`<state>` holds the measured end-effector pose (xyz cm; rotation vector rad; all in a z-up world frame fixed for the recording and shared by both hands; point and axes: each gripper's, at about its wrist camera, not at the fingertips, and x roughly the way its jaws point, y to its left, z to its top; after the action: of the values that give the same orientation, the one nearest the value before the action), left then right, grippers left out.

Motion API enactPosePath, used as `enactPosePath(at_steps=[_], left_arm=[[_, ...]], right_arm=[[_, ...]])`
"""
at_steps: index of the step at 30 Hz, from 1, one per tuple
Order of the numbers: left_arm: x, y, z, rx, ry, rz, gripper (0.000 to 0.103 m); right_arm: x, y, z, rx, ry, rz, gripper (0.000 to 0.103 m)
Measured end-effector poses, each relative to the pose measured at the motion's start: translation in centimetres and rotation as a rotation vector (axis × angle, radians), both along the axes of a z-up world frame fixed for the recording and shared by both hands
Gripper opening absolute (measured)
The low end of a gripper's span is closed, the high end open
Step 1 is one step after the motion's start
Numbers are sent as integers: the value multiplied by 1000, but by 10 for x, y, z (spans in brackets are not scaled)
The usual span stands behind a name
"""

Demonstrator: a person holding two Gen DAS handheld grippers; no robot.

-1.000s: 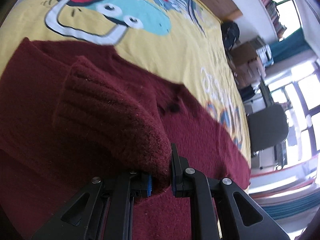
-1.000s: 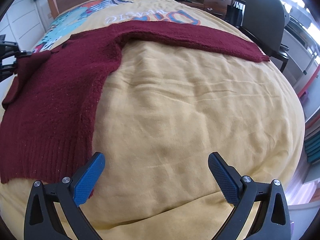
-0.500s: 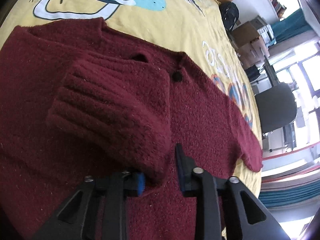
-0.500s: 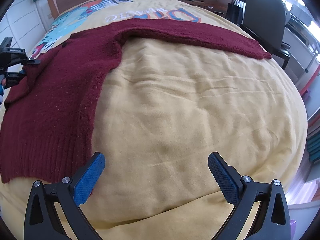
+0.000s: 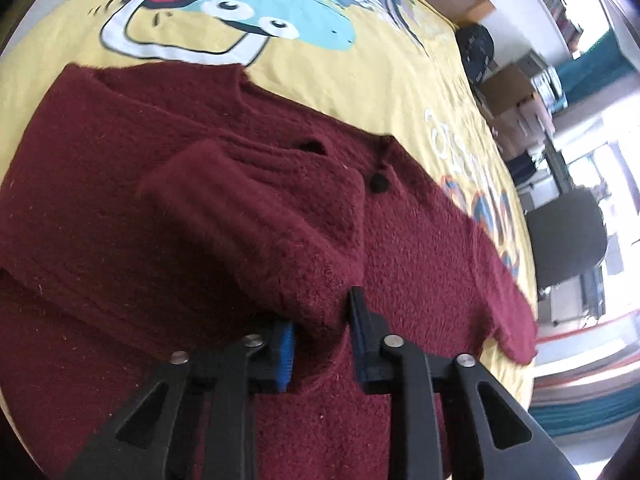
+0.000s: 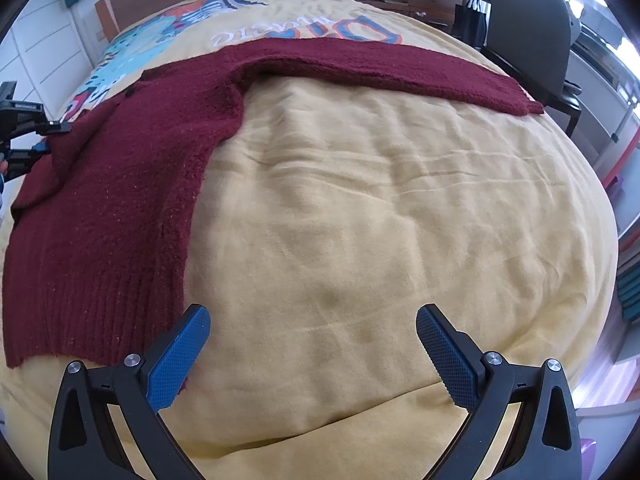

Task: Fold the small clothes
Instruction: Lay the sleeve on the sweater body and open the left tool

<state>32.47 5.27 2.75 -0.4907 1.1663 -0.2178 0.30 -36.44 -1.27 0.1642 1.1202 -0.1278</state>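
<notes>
Maroon sweater (image 6: 120, 184) lies across left/top of frame on yellow bedspread (image 6: 380, 220); its sleeve (image 5: 256, 216) is pinched in left gripper (image 5: 320, 332), folded over the chest. Right gripper (image 6: 312, 344) gapes wide w/ nothing in it, bottom center. Risk: thick knit slips from the shallow pinch, sleeve flops back.

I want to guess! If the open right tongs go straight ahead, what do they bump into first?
Probably the yellow bedspread: the right tongs point over bare blanket. The red sweater lies off to their left.
</notes>
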Motion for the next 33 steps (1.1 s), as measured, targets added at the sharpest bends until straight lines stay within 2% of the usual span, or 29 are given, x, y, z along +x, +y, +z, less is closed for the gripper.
enactPosePath(at_steps=[10, 14, 16, 20, 23, 27, 33], left_arm=[[1, -56, -5, 48, -10, -144, 21], [3, -75, -8, 44, 6, -200, 34], [4, -83, -9, 66, 6, -222, 39], [-1, -91, -3, 88, -19, -248, 39], [-3, -90, 3, 135, -55, -235, 39], [-6, -84, -5, 257, -68, -199, 40], [-12, -86, -43, 329, -1, -205, 40]], right_arm=[[-2, -2, 0, 18, -7, 0, 103], [-1, -2, 0, 25, -7, 0, 103], [-2, -3, 0, 28, -10, -1, 103], [-2, -4, 1, 34, -14, -7, 103], [-3, -4, 1, 33, -16, -8, 103], [-4, -2, 3, 19, -22, -5, 103], [-6, 1, 4, 5, -30, 1, 103]])
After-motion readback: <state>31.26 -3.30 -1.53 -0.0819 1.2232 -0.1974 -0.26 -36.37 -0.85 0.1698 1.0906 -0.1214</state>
